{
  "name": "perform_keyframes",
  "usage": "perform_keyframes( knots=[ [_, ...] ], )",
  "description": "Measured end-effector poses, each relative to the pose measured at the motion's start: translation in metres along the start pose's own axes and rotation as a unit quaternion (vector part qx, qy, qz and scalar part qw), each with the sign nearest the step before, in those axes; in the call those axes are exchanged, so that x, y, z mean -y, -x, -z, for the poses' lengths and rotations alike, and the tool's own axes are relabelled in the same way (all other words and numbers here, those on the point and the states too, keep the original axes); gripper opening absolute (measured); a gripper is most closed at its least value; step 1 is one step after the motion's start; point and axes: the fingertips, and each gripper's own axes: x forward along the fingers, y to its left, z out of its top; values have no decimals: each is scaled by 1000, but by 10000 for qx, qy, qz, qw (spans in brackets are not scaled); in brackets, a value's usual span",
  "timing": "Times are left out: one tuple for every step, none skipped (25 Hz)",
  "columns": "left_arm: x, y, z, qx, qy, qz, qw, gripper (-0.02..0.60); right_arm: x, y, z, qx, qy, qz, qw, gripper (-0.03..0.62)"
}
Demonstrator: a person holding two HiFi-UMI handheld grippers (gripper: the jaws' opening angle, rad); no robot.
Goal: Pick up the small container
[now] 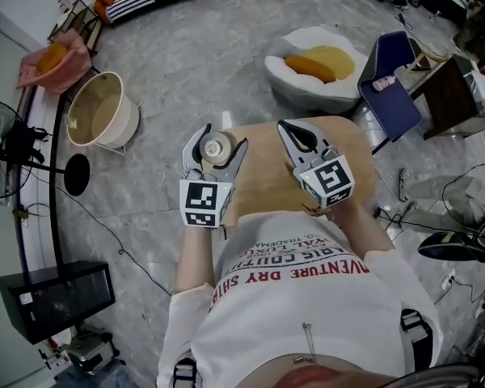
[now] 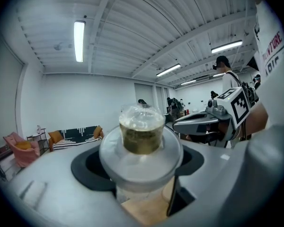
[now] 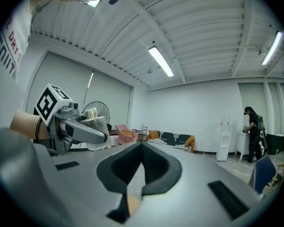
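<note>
Nearest the camera, the person's forearms hold both tools out over a small round light-wood table point(image 1: 267, 176).

Left gripper point(image 1: 218, 153): jaws stand wide, each pad pressed against a side of the small clear plastic container with yellow-brown contents point(image 2: 142, 135). The grip sits at the container's broad clear collar. This probably explains the wide setting, as the collar gives the pads a ledge to bear against.

Container position: between the left jaws, over the left edge of the table. It appears lifted clear of the wood, which shows below it in the left gripper view, though the gap itself cannot be confirmed.

Orientation: the round top faces up toward the head camera and the crinkled film cover is uppermost. The long axis therefore runs roughly vertical, crosswise to the jaws. Holding it upright likely keeps the contents level.

Right gripper point(image 1: 291, 134): jaws closed tip to tip with nothing between them. It is held to the right of the container and apart from it, apparently on standby.

Farther out on the grey floor are a cream round tub point(image 1: 101, 110) at far left and a white bean-bag seat with an orange cushion point(image 1: 319, 75) beyond the table.
</note>
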Motion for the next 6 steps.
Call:
perform_keyframes(
  knots=[
    [0, -1, 0, 3, -10, 19, 10000, 341, 1, 0, 0, -13, -74, -15, 10000, -12],
    [0, -2, 0, 3, -25, 41, 10000, 341, 2, 0, 1, -22, -140, -20, 9999, -13],
    [0, -4, 0, 5, -36, 56, 10000, 341, 3, -1, 1, -26, -180, -13, 9998, -12],
    [-1, -5, 0, 13, -41, 64, 10000, 341, 4, -1, 1, -28, -196, 3, 9998, -12],
    [-1, -6, -1, 24, -40, 68, 10000, 341, 4, -1, 2, -30, -198, 22, 9998, -12],
    [-2, -6, -1, 37, -34, 70, 10000, 341, 5, -1, 2, -32, -194, 42, 9998, -12]
  ],
)
